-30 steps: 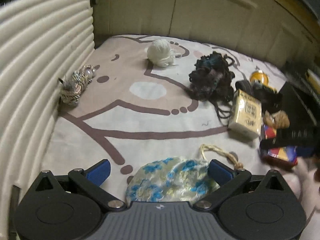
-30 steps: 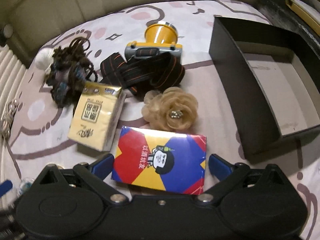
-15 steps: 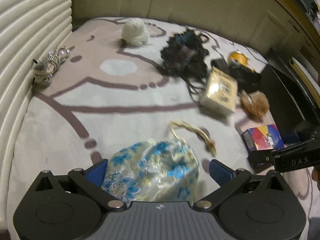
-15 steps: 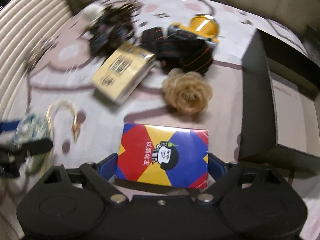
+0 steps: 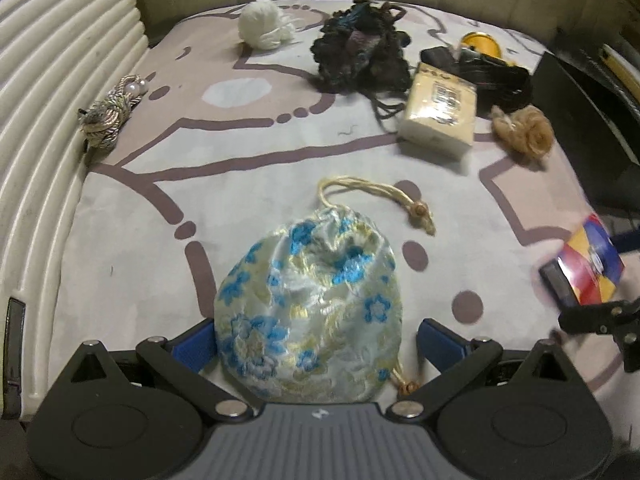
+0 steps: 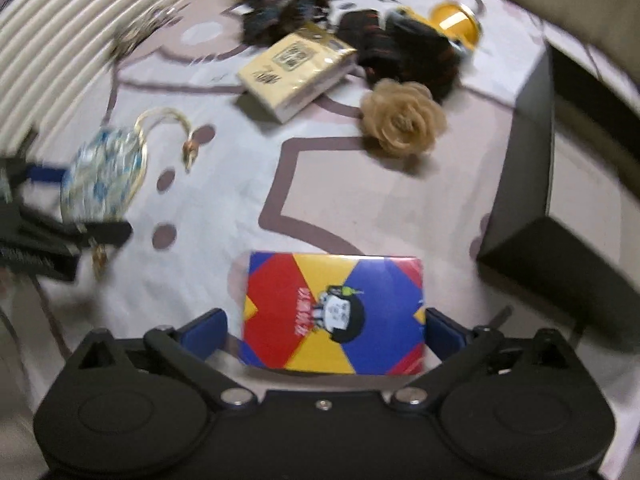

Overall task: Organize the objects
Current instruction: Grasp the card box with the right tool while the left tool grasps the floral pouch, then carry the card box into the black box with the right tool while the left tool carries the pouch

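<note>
A blue-flowered satin drawstring pouch [image 5: 310,304] lies between the fingers of my left gripper [image 5: 316,340]; the left finger touches it, the right one stands slightly off it. It also shows blurred in the right wrist view [image 6: 106,178]. A red, yellow and blue card box [image 6: 334,314] sits between the fingers of my right gripper [image 6: 326,330], which hold it above the bedsheet; it shows in the left wrist view [image 5: 586,270] too. An open black box [image 6: 560,184] stands at the right.
On the patterned sheet lie a yellow tissue pack [image 5: 440,114], a beige fabric flower [image 6: 402,118], a dark yarn bundle [image 5: 360,54], a white yarn ball [image 5: 262,24], a yellow headlamp with black strap [image 6: 416,46] and a rope coil [image 5: 110,114]. A ribbed cream headboard [image 5: 48,92] lines the left.
My right gripper has closed on the card box and lifted it back toward me. The left gripper has risen, and the pouch sits further forward between its fingers.
</note>
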`<action>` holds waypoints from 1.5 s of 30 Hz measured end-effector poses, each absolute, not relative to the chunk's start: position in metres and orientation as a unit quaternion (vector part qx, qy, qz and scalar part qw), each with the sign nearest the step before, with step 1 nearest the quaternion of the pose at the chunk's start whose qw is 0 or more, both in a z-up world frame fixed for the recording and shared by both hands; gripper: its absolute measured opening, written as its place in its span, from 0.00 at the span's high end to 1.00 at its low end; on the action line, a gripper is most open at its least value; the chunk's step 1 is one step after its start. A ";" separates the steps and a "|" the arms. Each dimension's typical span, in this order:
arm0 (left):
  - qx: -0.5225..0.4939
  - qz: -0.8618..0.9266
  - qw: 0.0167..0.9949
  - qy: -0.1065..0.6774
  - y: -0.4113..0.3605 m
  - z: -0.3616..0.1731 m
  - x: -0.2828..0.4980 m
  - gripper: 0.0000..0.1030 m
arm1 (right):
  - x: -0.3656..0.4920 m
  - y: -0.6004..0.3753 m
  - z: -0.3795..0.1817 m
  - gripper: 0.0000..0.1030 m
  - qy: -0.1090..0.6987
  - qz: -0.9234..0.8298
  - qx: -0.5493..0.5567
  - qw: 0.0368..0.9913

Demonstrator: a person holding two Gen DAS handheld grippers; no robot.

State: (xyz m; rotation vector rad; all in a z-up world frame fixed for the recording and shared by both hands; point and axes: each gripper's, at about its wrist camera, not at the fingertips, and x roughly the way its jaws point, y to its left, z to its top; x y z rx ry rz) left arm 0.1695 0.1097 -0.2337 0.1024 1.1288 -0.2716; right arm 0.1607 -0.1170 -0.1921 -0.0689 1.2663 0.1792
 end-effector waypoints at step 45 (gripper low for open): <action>-0.058 -0.154 0.884 0.438 -0.016 -0.033 0.171 0.17 | 0.155 -0.257 -0.041 0.13 0.455 -0.056 0.045 0.888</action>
